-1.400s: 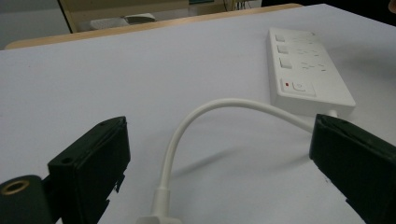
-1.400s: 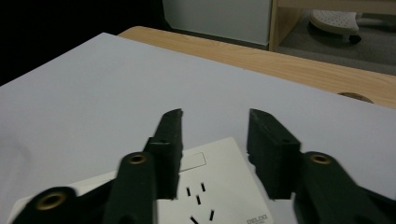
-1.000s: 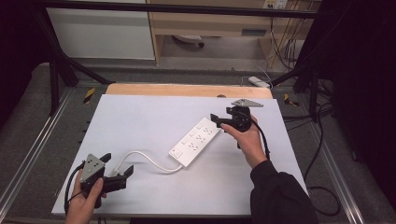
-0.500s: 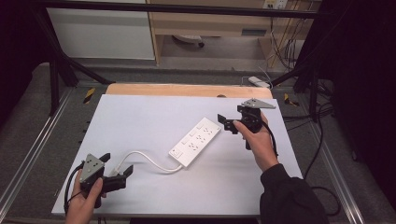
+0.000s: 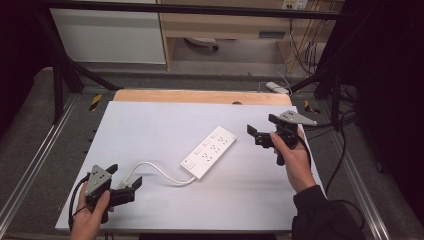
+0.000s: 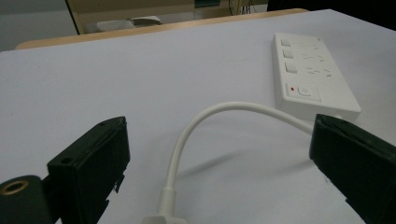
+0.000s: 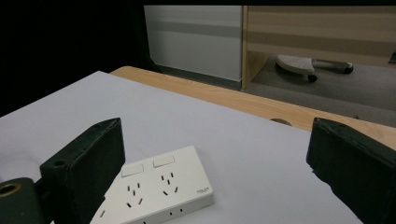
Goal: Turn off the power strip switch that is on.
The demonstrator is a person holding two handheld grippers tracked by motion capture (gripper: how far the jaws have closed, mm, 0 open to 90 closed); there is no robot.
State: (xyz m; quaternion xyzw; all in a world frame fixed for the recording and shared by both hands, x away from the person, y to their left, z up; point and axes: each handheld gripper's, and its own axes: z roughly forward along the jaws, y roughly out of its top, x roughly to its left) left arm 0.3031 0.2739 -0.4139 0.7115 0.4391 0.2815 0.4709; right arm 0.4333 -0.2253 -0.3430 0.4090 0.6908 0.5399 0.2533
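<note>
High view showed a white power strip (image 5: 209,152) lying diagonally mid-table, just left of the right gripper (image 5: 261,131), whose jaws stood wide apart and empty. Its white cable (image 5: 155,170) curved down toward the left gripper (image 5: 125,176), also spread wide, near the white table (image 5: 150,120) front edge.

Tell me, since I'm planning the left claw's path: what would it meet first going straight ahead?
Probably the white cord, which curves across the table between the open left claw and the power strip. The claw's height above the cord is unclear.
</note>
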